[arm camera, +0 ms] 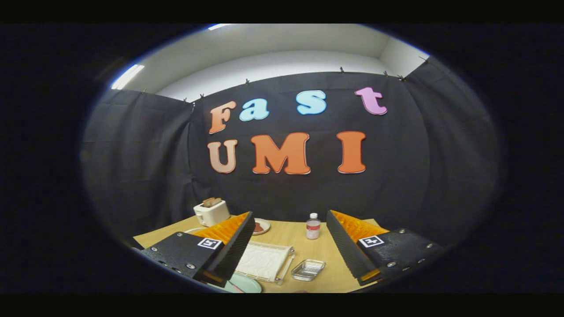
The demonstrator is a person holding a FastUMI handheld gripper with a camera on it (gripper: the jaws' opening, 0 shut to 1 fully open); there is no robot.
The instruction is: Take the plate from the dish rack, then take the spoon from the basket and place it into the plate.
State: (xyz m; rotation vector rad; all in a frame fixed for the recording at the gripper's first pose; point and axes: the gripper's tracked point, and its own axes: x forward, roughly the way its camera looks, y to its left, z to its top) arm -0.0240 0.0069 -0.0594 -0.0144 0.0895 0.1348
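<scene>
My gripper (pixel 290 215) is held high above a wooden table (pixel 324 255), open, with nothing between its fingers. Below the gap lies a white ribbed rack or tray (pixel 264 260) with a rail along its right side. Just right of it sits a small clear rectangular basket (pixel 308 269); I cannot tell what is in it. A pale green plate (pixel 245 284) lies flat on the table by the base of the left finger, partly hidden by it. Something thin and pinkish rests on the plate, too small to identify.
A white toaster (pixel 211 211) with bread in it stands at the table's far left. A small dish (pixel 261 226) with something brown and a small bottle (pixel 313 226) stand near the far edge. Black cloth walls close the booth behind.
</scene>
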